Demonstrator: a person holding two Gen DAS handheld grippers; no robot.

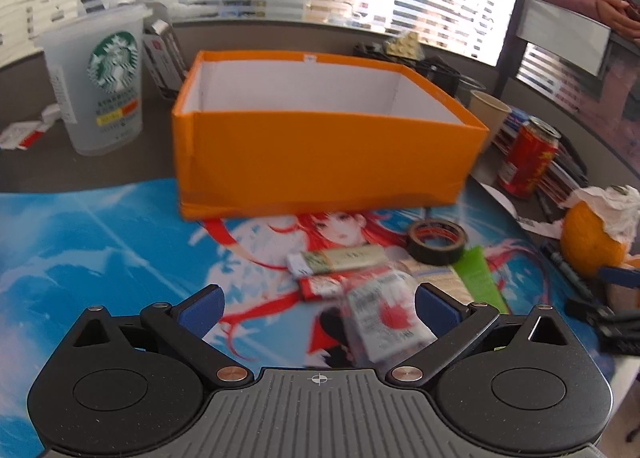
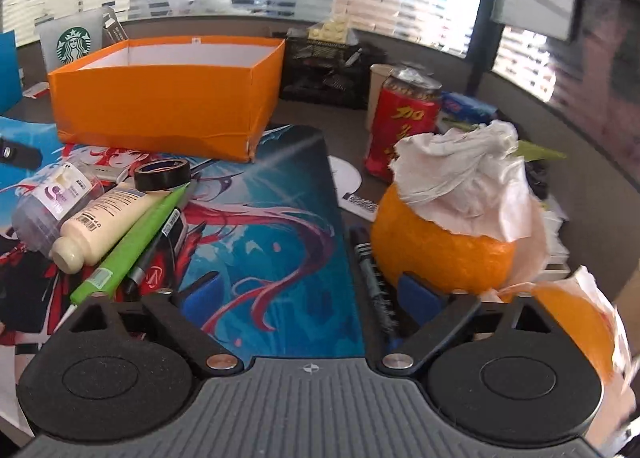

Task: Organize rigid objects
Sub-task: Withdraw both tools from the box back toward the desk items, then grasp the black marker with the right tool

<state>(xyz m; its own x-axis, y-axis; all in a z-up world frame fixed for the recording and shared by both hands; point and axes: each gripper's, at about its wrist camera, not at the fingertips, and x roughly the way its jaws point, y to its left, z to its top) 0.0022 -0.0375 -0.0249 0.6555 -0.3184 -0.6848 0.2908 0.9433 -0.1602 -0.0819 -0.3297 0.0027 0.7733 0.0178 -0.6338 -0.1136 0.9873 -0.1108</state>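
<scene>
Your left gripper (image 1: 318, 308) has its blue fingers (image 1: 202, 308) spread wide and released, hovering low over the printed mat (image 1: 80, 258). A blurred clear-wrapped packet (image 1: 382, 322) with a red spot lies between the fingers, closer to the right one; you cannot tell from this view whether it touches that pad. Just beyond it lie a red packet (image 1: 322, 285) and a pale bar (image 1: 338, 260), side by side on the mat. A roll of black tape (image 1: 436, 240) sits near them, with a green tube (image 1: 478, 278) just beside it.

The orange box (image 1: 320, 156) stands open at the mat's far edge, its white inside showing. A Starbucks cup (image 1: 100, 82) stands on the counter (image 1: 32, 162) off the box's left corner, and a red can (image 1: 528, 156) stands off its right corner.

Your right gripper (image 2: 308, 296) is also released, fingers (image 2: 422, 296) wide apart, grasping nothing. Its right finger sits right against a hollowed orange peel (image 2: 436, 250) stuffed with white tissue (image 2: 464, 178), which rests on the counter just off the mat's right edge. A black marker (image 2: 370, 270) lies along that edge. In this view a cream bottle (image 2: 104, 220) and a clear purple-labelled bottle (image 2: 52, 204) lie heaped with the green tube near the tape.
</scene>
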